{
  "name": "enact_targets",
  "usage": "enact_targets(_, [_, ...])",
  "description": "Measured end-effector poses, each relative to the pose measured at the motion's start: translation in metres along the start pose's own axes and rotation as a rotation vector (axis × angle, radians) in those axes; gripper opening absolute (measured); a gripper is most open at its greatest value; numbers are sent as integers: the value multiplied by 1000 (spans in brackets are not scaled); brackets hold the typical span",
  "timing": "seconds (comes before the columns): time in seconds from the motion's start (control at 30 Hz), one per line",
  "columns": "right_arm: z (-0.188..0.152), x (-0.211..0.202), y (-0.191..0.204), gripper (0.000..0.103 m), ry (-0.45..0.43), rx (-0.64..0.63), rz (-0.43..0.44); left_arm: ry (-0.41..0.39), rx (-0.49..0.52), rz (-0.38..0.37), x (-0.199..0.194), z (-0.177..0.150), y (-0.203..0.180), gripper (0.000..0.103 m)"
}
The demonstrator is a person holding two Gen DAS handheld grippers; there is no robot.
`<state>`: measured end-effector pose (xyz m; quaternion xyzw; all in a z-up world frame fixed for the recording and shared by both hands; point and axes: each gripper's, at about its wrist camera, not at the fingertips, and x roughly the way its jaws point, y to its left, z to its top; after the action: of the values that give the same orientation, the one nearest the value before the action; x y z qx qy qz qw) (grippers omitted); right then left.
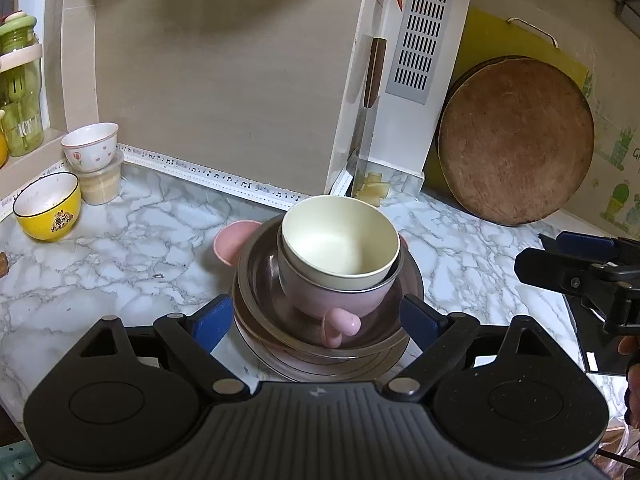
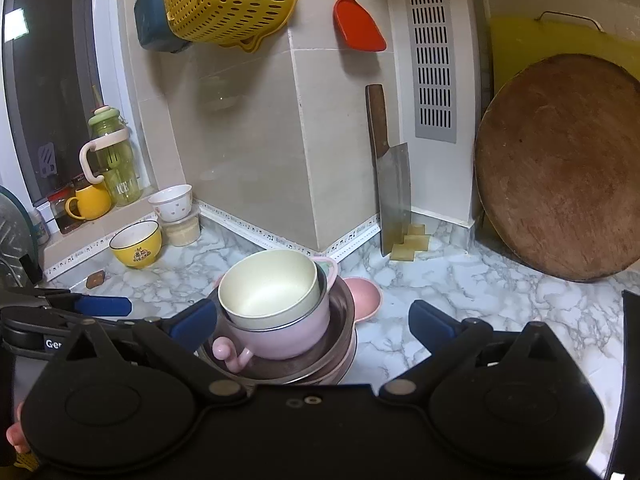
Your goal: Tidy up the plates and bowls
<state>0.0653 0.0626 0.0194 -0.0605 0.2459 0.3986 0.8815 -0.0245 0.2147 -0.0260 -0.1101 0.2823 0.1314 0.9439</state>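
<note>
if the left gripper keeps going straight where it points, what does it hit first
Most likely the stack of metal dishes lying between its open jaws, then the pink handled bowl nested inside; depth is hard to judge here.

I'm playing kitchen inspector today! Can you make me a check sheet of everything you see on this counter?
Surface: marble-pattern counter, mostly bare near the middle.
Job's things: cream bowl nested in a pink handled bowl, standing in stacked steel plates; yellow bowl and white flowered bowl apart at the back left.
Clutter: cleaver leaning on the wall, round wooden board, green bottle, yellow mug.
Grippers: left gripper open around the stack; right gripper open, holding nothing.
Cables: nothing seen.
Surroundings: tiled wall, yellow colander, red spatula.
</note>
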Motion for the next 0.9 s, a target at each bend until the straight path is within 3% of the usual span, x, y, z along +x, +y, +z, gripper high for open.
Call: enact_targets(0.9, [-13, -9, 2, 103, 4, 50, -61, -21, 1, 0, -3, -5, -5, 91])
